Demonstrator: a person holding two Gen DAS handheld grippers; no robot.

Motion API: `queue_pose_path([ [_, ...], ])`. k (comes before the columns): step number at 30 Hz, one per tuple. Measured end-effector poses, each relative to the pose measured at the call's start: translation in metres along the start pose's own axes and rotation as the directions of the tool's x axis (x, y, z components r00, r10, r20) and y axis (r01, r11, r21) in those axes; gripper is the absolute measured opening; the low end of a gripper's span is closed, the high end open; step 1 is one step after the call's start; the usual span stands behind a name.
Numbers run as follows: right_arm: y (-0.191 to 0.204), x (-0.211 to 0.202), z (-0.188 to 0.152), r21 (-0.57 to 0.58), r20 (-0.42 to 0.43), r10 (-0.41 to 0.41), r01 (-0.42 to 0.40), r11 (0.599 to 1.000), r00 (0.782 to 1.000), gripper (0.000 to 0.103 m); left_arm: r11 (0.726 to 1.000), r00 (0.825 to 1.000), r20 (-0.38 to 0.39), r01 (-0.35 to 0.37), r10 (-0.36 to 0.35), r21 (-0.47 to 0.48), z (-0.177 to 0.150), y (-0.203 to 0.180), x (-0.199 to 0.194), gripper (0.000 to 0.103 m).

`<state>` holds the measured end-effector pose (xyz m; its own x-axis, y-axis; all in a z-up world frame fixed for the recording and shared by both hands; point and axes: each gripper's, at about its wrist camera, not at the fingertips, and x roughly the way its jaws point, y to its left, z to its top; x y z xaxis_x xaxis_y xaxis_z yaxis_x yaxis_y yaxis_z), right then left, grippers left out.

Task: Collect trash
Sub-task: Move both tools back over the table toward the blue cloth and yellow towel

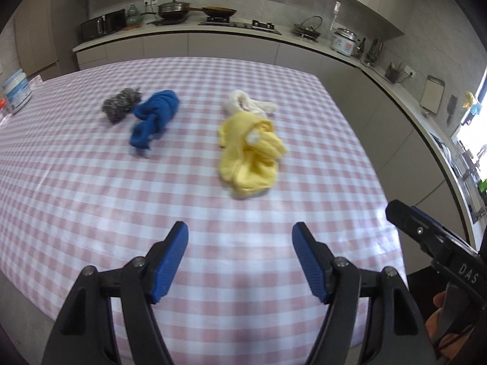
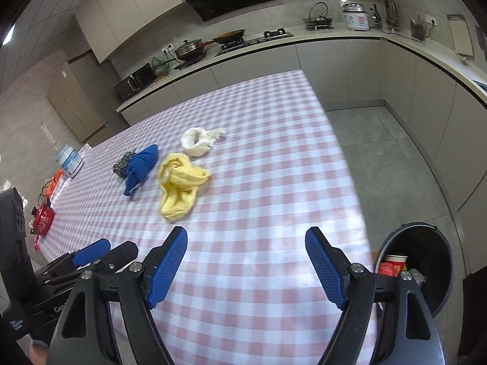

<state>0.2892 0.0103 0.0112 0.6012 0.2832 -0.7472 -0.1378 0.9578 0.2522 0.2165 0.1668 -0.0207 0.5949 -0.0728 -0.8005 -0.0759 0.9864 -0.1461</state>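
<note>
On the pink checked table [image 1: 91, 182] lie a crumpled yellow cloth [image 1: 249, 152], a white cloth [image 1: 248, 103] behind it, a blue cloth [image 1: 155, 117] and a grey steel scourer [image 1: 120, 105]. The same yellow cloth [image 2: 179, 182], white cloth [image 2: 201, 140], blue cloth [image 2: 141, 164] and scourer [image 2: 121, 164] show in the right wrist view. My left gripper [image 1: 240, 237] is open and empty, above the near table edge, short of the yellow cloth. My right gripper [image 2: 246, 243] is open and empty over the table's near right part.
A dark trash bin [image 2: 426, 258] with a red cup [image 2: 392, 266] inside stands on the floor right of the table. A white tub [image 1: 16, 91] sits at the table's far left, with red items [image 2: 44, 216] nearby. Kitchen counters [image 1: 213, 30] run behind.
</note>
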Motion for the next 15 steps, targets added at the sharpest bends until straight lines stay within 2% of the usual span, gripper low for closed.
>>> queue_pose_path([
  [15, 0.08, 0.071, 0.012, -0.047, -0.046, 0.001, -0.004, 0.999, 0.999, 0.083, 0.999, 0.999, 0.022, -0.043, 0.043, -0.003, 0.04, 0.092, 0.022, 0.072],
])
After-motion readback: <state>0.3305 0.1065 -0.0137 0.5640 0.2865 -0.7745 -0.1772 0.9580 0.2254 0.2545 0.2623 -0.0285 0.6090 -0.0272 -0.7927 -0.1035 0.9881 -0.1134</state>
